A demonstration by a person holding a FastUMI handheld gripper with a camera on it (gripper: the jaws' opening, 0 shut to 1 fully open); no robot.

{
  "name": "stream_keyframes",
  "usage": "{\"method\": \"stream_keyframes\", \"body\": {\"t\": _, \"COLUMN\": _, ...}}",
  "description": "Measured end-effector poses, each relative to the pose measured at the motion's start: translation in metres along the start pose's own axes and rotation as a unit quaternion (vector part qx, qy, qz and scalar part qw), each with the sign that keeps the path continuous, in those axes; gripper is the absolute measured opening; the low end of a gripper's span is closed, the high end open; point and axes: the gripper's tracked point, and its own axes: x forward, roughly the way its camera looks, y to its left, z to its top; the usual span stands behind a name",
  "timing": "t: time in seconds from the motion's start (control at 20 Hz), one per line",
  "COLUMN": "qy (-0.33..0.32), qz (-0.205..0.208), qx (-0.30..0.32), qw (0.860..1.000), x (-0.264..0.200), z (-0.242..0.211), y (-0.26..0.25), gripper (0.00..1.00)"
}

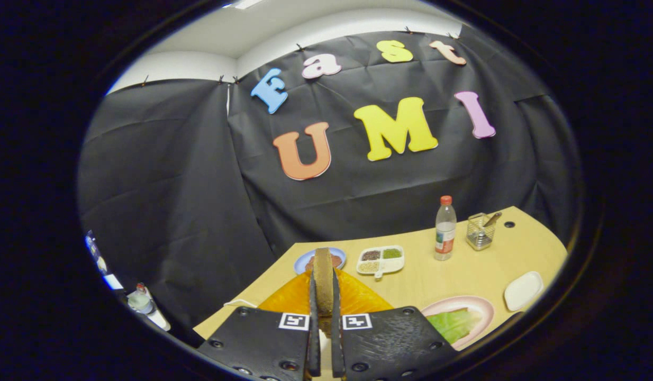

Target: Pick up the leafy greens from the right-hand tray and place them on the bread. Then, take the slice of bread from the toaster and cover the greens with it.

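Up close, the gripper [323, 304] is clenched on a slice of bread [323, 280], which stands on edge between the 2 fingers [314, 328] with both pressing its flat sides. The slice is brown, grainy and rounded at the top, rising above the fingertips. Each finger mount carries a small square black-and-white marker.

Just beneath and beyond the fingers lies an orange, glossy surface [358, 299]; I cannot tell what it is. Behind the held slice sits a blue round plate [303, 259] with something reddish-brown on it, partly hidden by the bread.

The leafy greens [453, 324] lie to the right of the fingers, a pale green crinkled leaf resting on a pink-rimmed round plate [480, 304]. Right of that plate is a small white rounded-rectangle dish [523, 290].

Ahead of the fingers and a little right is a white divided tray [382, 260] with 3 compartments of dry grains: dark, green and pale. Further right stands an upright clear plastic bottle [445, 228] with a red cap and a label, and beside it a small wire mesh basket [481, 231] holding a utensil with a wooden handle.

All of this rests on a light wooden table [443, 278] with a curved far edge.
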Motion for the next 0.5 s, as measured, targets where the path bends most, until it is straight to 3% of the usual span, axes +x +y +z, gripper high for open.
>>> {"method": "stream_keyframes", "body": {"t": 0.2, "qy": 0.001, "qz": -0.044, "qx": -0.009, "qw": 0.999, "x": -0.006, "z": -0.017, "y": -0.063, "gripper": 0.08}}
{"method": "stream_keyframes", "body": {"t": 0.5, "qy": 0.023, "qz": -0.068, "qx": 0.005, "qw": 0.997, "x": 0.000, "z": -0.051, "y": -0.117, "gripper": 0.08}}
